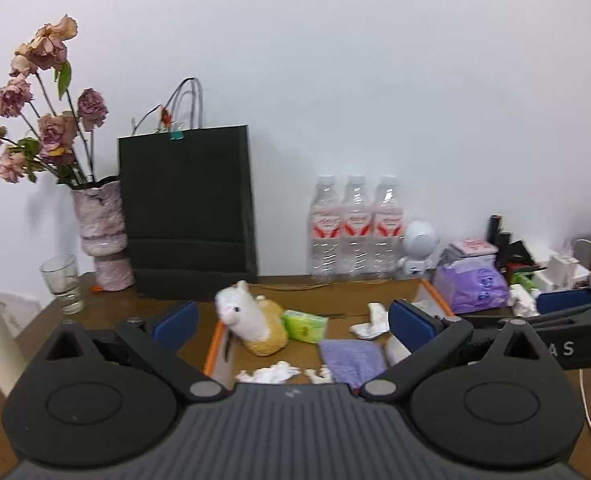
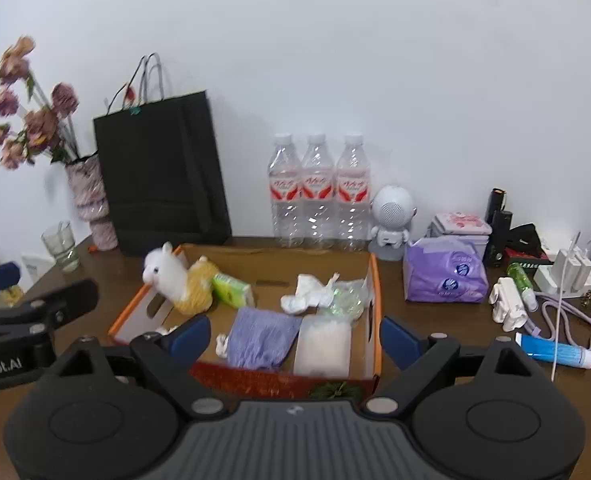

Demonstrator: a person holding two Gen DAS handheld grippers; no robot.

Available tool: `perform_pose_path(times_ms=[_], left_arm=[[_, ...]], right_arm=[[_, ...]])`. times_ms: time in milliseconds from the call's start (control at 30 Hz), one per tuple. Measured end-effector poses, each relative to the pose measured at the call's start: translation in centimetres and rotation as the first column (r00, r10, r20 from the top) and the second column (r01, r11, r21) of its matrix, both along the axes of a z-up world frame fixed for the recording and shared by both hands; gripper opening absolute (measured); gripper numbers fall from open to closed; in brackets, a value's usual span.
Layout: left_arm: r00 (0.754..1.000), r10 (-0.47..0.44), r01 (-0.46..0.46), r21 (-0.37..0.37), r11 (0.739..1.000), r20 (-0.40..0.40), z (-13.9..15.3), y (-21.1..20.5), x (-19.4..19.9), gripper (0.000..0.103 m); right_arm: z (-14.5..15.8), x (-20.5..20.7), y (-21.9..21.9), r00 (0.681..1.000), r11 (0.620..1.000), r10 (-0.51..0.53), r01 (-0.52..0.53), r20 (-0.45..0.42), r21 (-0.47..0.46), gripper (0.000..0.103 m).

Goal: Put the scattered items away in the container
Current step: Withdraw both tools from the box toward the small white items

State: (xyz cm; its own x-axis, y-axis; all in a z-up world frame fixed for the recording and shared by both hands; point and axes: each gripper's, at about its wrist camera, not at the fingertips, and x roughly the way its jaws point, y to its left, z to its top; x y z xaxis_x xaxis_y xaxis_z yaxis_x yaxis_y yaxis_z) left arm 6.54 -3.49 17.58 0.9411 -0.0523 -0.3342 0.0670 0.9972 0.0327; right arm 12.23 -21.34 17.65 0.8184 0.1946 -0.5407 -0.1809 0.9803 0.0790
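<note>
The right gripper [image 2: 293,338] hung with its jaws spread wide and nothing between them, just over the near wall of the cardboard box [image 2: 371,280]. The left gripper [image 1: 293,322] was likewise spread and empty above the same box. Inside the box lay a purple cloth [image 2: 261,338] near the front, a clear bag of white grains [image 2: 323,344] to its right, crumpled white tissue [image 2: 305,296] farther back, a green packet [image 2: 231,288] and a plush alpaca [image 2: 167,274] leaning at the far left corner. On the tabletop [image 2: 435,320] to the right of the box sat a purple tissue pack [image 2: 445,276] and a blue tube [image 2: 553,350]. Three water bottles [image 2: 317,192] stood against the far wall, a black paper bag [image 2: 159,176] to their left.
</note>
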Motion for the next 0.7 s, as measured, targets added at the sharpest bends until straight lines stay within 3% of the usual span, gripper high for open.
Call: perform_pose_path(times_ms=[200,333,433,700], left_arm=[[0.999,0.01,-0.008,-0.049,0.999,0.041,-4.6,1.3,-4.0,0.103],[0.998,0.009,-0.005,-0.065,0.998,0.06,-7.7,2.2,-8.7,0.103],[0.997,0.02,-0.012,-0.099,0.995,0.079,-10.3,2.8,-12.7,0.103],[0.997,0.016,-0.013,-0.046,0.999,0.079,-12.8,3.6,-17.4,0.103]], right_arm=[[-3.3,-3.6,0.0,0.998,1.0,0.008,-0.008,0.069,-0.002,0.091],[-6.5,-8.5,-0.2,0.995,0.999,0.022,-0.024,0.096,0.023,0.092],[-9.3,-13.1,-0.7,0.993,0.996,0.013,-0.022,0.117,0.081,0.103],[-13.9,-19.5,0.0,0.994,0.996,-0.007,-0.002,0.106,0.092,0.103]])
